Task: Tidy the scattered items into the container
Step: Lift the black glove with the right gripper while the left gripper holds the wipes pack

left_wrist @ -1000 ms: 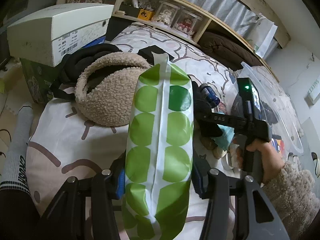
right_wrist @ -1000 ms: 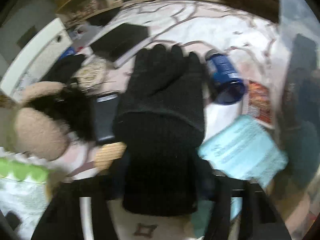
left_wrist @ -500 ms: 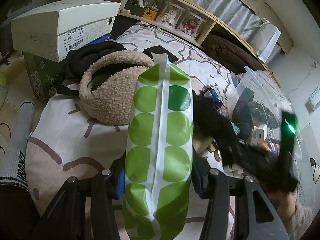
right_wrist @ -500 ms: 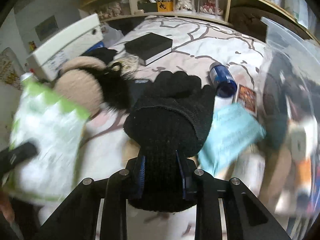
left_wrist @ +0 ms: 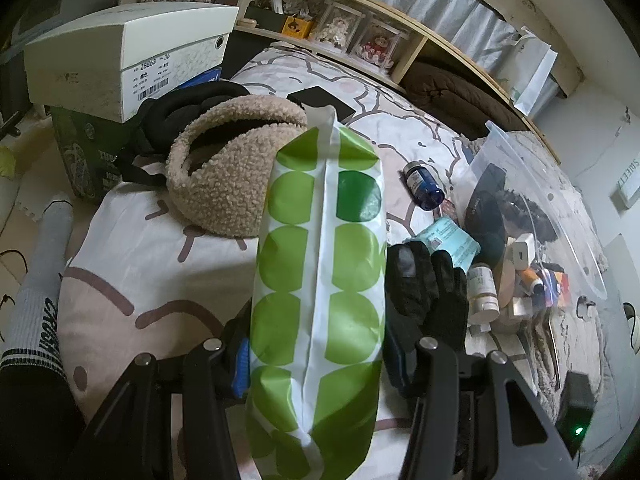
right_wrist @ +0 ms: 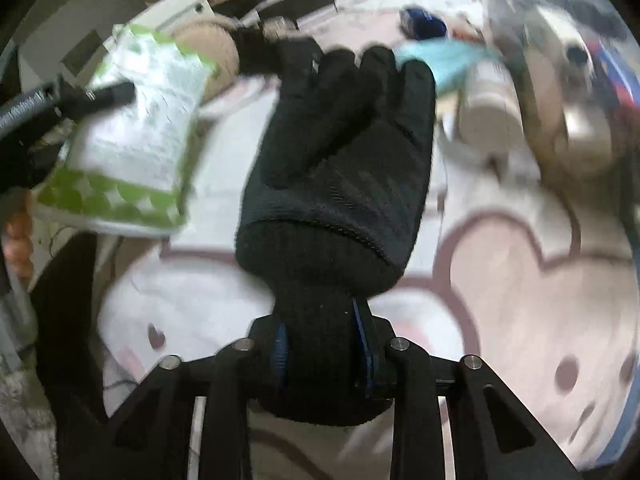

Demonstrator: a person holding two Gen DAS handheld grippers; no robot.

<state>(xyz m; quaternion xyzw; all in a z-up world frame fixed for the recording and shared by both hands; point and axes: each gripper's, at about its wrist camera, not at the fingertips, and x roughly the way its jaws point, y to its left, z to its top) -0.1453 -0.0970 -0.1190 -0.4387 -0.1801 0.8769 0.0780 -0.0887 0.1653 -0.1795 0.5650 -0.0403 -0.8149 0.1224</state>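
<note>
1. Fingers [left_wrist: 240, 360] of left gripper [left_wrist: 316, 360] clamped on a green-dotted white packet [left_wrist: 318, 280]; packet held lengthwise, off the bedspread [left_wrist: 128, 280], far end pointing toward the shelf [left_wrist: 360, 12].
2. Fingers [right_wrist: 366, 356] of right gripper [right_wrist: 324, 356] pinched on the cuff of a black glove [right_wrist: 340, 184]; glove standing up from the jaws, fingertips spread, clear of the bed.
3. Same glove seen from left wrist [left_wrist: 428, 292], just right of the packet, near touching it.
4. Clear plastic container [left_wrist: 560, 216] at right on the bed, already holding a dark pouch, a white charger, small bottles and boxes; exact contents hard to read.
5. Loose on the bedspread: blue bottle [left_wrist: 424, 186] on its side, pale blue packet [left_wrist: 452, 240] beside the glove's fingertips, white bottle [left_wrist: 482, 288] by the container's near edge.
6. Fuzzy tan bag [left_wrist: 228, 176] behind the packet, black item tucked against it.
7. White shoebox [left_wrist: 128, 52] stacked on a green box at left; grey sock and leg at left edge.
8. Right wrist view motion-blurred; packet [right_wrist: 132, 132] visible at left, left gripper's finger across it.
</note>
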